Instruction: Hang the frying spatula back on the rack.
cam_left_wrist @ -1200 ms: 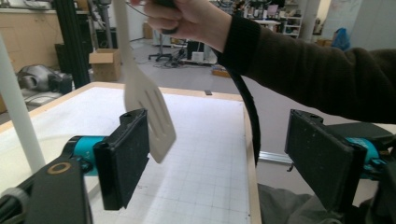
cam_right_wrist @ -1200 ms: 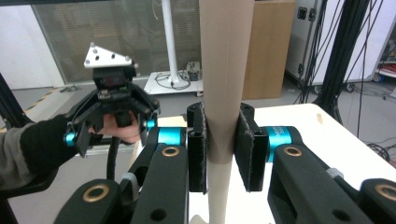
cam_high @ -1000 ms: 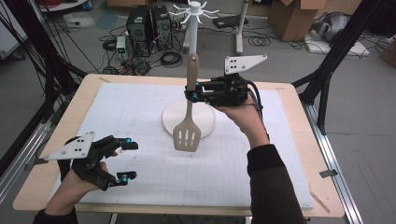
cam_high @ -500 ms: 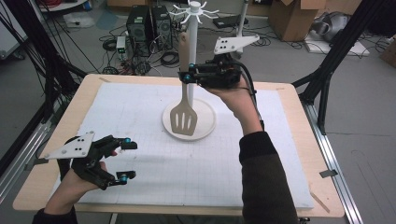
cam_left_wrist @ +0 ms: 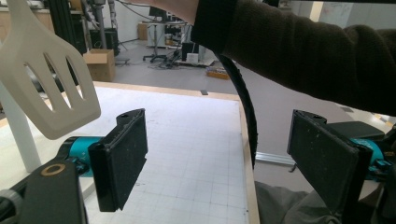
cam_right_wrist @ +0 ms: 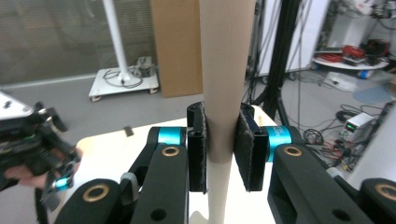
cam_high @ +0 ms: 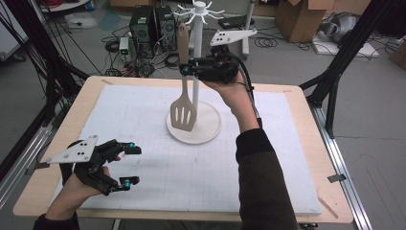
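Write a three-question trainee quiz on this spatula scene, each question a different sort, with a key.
1. True or false: the right tongs are shut on the spatula handle.
2. Multiple choice: where is the spatula's slotted blade? A. flat on the table; B. in the air in front of the white stand, over its round base; C. between the left tongs.
3. Fill in: the left tongs are ____ and hold nothing.

Key: 1 true; 2 B; 3 open.
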Motion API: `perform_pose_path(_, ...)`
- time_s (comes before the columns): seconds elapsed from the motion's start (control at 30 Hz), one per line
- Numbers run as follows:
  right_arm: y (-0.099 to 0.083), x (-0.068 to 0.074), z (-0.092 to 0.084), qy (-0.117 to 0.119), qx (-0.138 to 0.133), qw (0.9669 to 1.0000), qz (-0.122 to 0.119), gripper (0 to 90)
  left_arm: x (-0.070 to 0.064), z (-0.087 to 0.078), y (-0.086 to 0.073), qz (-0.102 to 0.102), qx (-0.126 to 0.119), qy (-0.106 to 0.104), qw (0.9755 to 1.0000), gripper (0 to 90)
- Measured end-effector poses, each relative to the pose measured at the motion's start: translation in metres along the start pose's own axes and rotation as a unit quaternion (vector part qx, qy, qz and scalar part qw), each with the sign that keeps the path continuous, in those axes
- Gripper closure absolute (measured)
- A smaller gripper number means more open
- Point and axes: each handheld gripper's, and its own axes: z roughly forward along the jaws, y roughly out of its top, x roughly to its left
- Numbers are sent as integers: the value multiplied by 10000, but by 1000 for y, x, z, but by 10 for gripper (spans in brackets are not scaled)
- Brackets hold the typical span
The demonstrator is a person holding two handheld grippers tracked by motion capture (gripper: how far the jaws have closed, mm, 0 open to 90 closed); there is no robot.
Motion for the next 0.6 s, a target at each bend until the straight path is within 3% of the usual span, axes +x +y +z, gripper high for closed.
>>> perform_pose_path(0.1, -1, -6, 0, -177, -50, 9997, 133, 769, 0, 0, -1, -2, 23, 5, 10000, 207)
perform_pose_path(0.4, -2, -13, 5, -229, -98, 9994, 256, 769, -1, 2, -1, -5, 48, -9, 10000, 210)
perform_pose_path(0.6, -1, -9, 10, -214, -87, 9996, 184, 769, -1, 1, -1, -5, 34, -4, 10000, 213)
